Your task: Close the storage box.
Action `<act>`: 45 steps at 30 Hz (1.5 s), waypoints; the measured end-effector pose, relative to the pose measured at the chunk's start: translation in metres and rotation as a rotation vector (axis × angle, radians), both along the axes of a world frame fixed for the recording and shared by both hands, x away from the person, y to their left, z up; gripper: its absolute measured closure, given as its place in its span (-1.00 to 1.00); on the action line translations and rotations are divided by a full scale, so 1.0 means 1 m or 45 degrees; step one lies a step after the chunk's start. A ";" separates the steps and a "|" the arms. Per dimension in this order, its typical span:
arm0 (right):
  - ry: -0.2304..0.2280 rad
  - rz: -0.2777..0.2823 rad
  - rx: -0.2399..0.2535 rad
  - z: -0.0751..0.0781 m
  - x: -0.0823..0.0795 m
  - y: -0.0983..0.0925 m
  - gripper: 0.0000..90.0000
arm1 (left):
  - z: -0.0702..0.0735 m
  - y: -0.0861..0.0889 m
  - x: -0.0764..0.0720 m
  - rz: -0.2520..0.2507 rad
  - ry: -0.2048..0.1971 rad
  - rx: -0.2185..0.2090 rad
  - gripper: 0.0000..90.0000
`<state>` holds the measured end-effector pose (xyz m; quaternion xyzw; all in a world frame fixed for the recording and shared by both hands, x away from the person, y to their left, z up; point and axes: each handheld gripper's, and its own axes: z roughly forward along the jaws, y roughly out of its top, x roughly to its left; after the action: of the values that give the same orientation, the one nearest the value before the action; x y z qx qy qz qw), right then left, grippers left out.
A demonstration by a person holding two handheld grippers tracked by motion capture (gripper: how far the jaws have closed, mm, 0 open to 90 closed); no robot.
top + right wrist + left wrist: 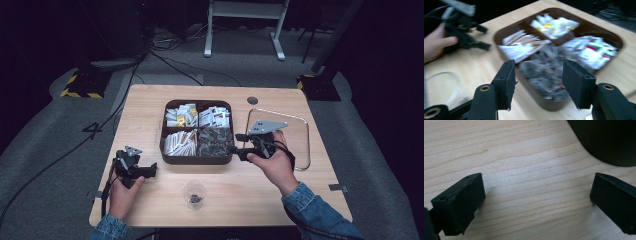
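Right tool (537, 83) hangs half-open and empty over the tray's (499, 37) dark packets (544, 72); left tool (536, 202) gapes, empty.

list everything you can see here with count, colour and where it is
table: one, light wood, centre
tray: one, dark brown, four compartments, mid-table
packets: many, white and dark, sorted in the tray
cup: one, clear, dark bits inside, near front edge
lid: one, clear, right of the tray
left gripper: one, black, open, resting left of the tray
right gripper: one, black, open, empty, at the tray's right edge
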<state>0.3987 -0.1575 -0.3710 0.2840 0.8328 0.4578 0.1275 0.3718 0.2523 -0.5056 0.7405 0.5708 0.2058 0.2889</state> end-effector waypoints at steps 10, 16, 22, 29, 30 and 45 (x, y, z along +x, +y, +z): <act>0.037 -0.178 -0.042 -0.010 0.036 -0.032 -0.04 | 0.000 0.000 -0.001 0.002 0.002 -0.002 -1.00; 0.044 -0.301 -0.057 -0.015 0.055 -0.050 -0.13 | 0.000 0.000 -0.001 0.002 0.002 -0.002 -1.00; 0.039 -0.430 -0.095 -0.024 0.072 -0.074 -0.22 | 0.000 0.000 -0.001 0.002 0.002 -0.002 -1.00; 0.063 -0.536 -0.123 -0.036 0.091 -0.097 -0.25 | 0.000 0.000 -0.001 0.002 0.002 -0.002 -1.00; 0.068 -0.548 -0.131 -0.038 0.093 -0.099 -0.25 | 0.000 0.000 -0.001 0.002 0.002 -0.002 -1.00; 0.182 -0.702 -0.245 -0.074 0.119 -0.121 -0.31 | 0.000 0.000 -0.001 0.001 0.003 -0.004 -1.00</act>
<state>0.5177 -0.2788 -0.4451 0.5175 0.7707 0.3039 0.2144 0.3712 0.2522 -0.5056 0.7400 0.5718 0.2044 0.2893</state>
